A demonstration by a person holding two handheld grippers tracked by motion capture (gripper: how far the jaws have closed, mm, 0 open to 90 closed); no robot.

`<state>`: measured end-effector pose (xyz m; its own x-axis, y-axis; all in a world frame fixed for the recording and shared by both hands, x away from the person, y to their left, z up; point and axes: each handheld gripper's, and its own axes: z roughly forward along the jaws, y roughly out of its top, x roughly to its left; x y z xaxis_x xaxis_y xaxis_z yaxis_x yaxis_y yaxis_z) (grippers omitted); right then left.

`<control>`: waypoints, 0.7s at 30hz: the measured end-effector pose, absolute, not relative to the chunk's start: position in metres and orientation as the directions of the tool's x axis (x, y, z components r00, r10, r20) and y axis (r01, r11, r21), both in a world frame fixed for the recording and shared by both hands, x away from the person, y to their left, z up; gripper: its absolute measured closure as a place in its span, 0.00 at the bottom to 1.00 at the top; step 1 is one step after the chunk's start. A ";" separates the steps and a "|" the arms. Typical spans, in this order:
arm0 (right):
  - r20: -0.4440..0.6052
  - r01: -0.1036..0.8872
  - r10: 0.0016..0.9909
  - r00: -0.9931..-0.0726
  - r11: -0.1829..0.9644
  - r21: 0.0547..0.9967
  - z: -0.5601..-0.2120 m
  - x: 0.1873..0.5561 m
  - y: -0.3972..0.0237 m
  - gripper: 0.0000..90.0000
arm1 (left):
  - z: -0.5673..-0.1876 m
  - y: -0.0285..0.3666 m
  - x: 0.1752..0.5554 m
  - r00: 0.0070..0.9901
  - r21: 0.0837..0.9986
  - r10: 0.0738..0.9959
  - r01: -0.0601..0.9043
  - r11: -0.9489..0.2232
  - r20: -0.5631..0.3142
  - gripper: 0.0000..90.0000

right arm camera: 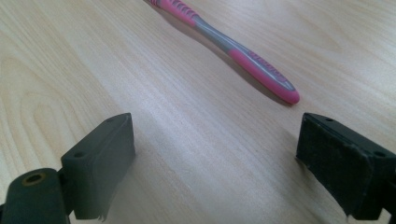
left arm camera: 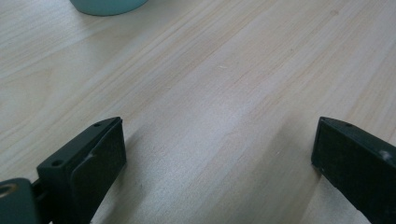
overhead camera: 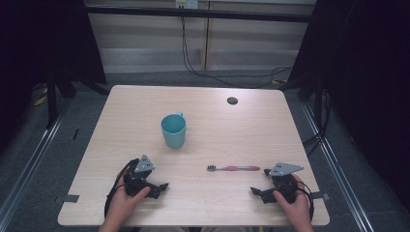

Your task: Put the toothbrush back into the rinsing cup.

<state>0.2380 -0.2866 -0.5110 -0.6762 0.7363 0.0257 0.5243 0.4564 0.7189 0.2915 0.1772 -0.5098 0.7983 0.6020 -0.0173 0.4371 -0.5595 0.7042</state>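
left gripper [overhead camera: 162, 187]: rests on the near left of the worktop [overhead camera: 241, 125], held by the person's left hand [overhead camera: 126, 199]; in the left gripper view its fingers [left arm camera: 88, 163] stand wide apart with bare wood between them.
right gripper [overhead camera: 256, 192]: rests on the near right, held by the right hand [overhead camera: 292, 205]; fingers [right arm camera: 105, 158] wide apart, gripping nothing.
toothbrush [overhead camera: 233, 168]: pink and grey, lies flat just beyond the right gripper, to its left, bristle head pointing left; in the right gripper view its handle end [right arm camera: 280, 86] lies just ahead of the fingers, not touching.
cup [overhead camera: 173, 130]: teal, upright, farther back, left of centre, beyond the left gripper.
dark round cap [overhead camera: 232, 100]: far side of the worktop, right of centre.
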 end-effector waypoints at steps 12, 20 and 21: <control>0.021 0.520 0.733 -0.680 0.461 0.719 -0.511 0.239 -0.286 0.12 | -0.509 0.177 0.291 0.798 0.702 0.603 0.438 -0.561 -0.017 0.03; 0.028 0.539 0.714 -0.699 0.502 0.676 -0.505 0.245 -0.284 0.13 | -0.510 0.178 0.291 0.795 0.706 0.606 0.437 -0.557 -0.014 0.04; 0.030 0.542 0.708 -0.706 0.513 0.665 -0.504 0.248 -0.283 0.14 | -0.510 0.178 0.291 0.796 0.706 0.606 0.437 -0.557 -0.014 0.04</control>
<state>0.2475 -0.2833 -0.5041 -0.7061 0.7075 0.0295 0.5422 0.5134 0.6651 0.2907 0.1777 -0.5097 0.7956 0.6057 -0.0140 0.4367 -0.5573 0.7062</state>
